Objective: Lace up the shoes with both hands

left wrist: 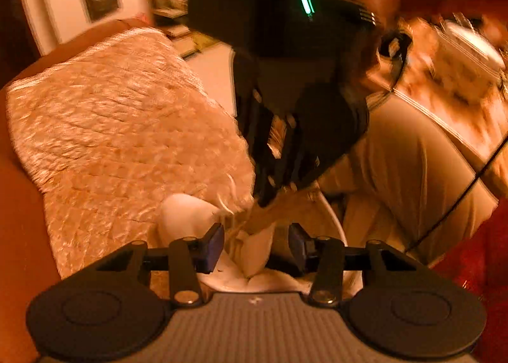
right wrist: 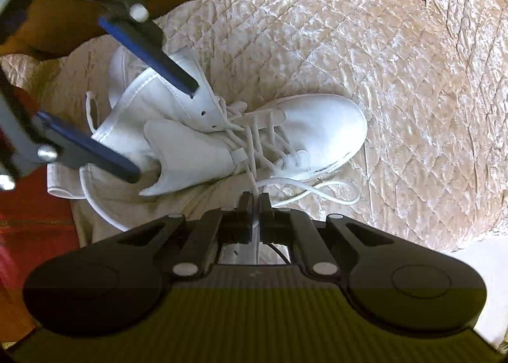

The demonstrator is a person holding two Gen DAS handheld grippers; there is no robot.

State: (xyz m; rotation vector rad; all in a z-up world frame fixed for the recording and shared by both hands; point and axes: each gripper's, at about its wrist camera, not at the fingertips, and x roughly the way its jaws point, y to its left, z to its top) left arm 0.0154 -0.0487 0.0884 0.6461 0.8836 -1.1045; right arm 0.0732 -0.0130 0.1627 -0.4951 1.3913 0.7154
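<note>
Now: right gripper [right wrist: 256, 201] pinches lace [right wrist: 254, 156] | shoe [right wrist: 254, 128] just ahead | left gripper [right wrist: 165, 128] unclenched above shoe

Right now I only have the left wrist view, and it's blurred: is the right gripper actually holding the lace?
Observer: Yes, the right gripper is shut on the white lace, which runs up to the eyelets.
Operator: Any slack?
Observer: A loose loop lies on the quilted cover near the sole.
Operator: Which way is the shoe facing?
Observer: On its side, toe pointing away from the left gripper, which is at the collar.
</note>
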